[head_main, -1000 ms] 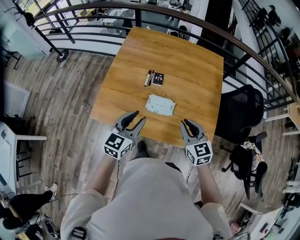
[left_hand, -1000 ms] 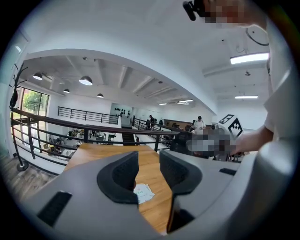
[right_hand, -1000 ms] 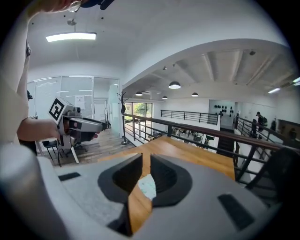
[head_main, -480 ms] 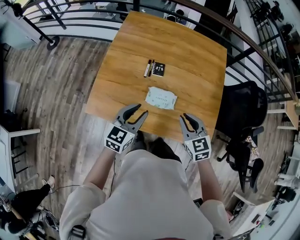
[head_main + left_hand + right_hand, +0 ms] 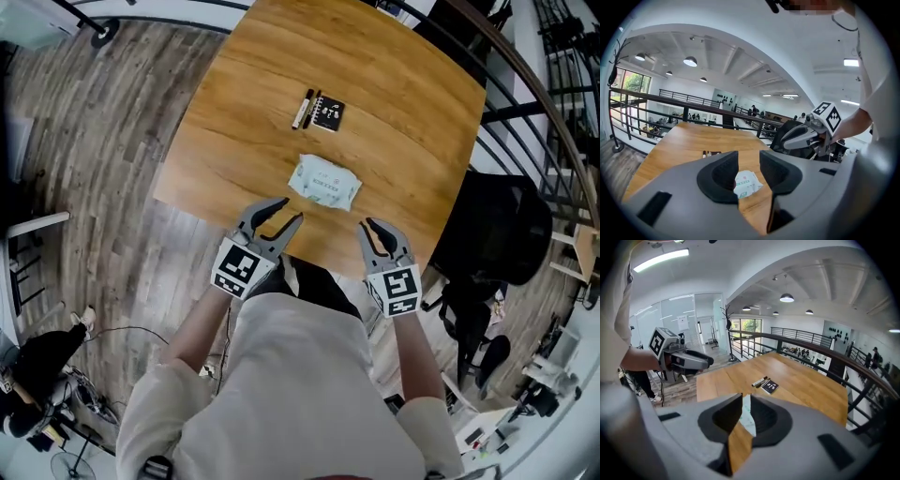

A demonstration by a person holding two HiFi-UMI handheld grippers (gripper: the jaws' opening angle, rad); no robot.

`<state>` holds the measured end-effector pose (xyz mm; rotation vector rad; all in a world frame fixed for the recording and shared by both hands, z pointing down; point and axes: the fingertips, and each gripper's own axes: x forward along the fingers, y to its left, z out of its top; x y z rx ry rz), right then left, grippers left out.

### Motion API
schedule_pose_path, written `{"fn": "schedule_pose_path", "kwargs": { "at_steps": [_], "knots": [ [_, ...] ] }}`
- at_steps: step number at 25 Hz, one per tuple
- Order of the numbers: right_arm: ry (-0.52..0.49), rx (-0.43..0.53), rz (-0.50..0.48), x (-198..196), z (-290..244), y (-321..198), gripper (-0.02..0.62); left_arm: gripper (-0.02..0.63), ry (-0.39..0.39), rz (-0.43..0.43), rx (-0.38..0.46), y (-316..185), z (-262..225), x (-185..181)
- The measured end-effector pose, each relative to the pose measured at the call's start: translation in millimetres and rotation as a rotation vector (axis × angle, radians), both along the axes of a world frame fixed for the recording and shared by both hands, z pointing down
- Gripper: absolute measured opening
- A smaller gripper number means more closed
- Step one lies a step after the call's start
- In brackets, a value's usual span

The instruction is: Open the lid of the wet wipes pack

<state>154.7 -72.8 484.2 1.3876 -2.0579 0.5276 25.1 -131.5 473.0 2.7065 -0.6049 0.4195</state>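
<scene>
1. Both tongs hang over the near edge of the light brown wooden table, one on each side of my operator's body, and neither one is touching anything.
2. On the left gripper, the grey jaws are spread with a clear gap. In the left gripper view, nothing sits between them; I only see the table top through the gap.
3. On the right gripper, the jaws are parted too, but by a narrower slot. The right gripper view shows only bare wood and a pale sliver of the pack through that slot.
4. Lying flat on the table ahead of both grippers is the white and pale green wet wipes pack, roughly midway between them and apart from each. Its lid looks closed from the head view, though the detail is small.
5. From the left gripper the pack shows just beyond the jaw tips. From the right gripper it is mostly hidden behind the jaws.
6. Beyond the pack, further up the table, lie a black and white marker pen and a small black card with white print, side by side and nearly touching.
7. Beside the table's right edge stands a black office chair. Under everything lies grey plank flooring.
</scene>
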Motion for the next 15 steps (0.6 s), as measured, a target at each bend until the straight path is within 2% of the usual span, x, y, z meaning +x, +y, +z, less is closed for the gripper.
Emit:
{"fn": "schedule_pose_path", "kwargs": {
  "at_steps": [8, 15],
  "knots": [
    [0.023, -0.107, -0.108, 8.1, 66.3, -25.6, 0.038, 0.136, -0.068, 0.004, -0.001, -20.5, 65.9, 29.0],
    [0.02, -0.145, -0.176, 4.4, 118.6, -48.5, 0.038, 0.14, -0.114, 0.034, -0.003, -32.4, 123.5, 44.8]
  ]
}}
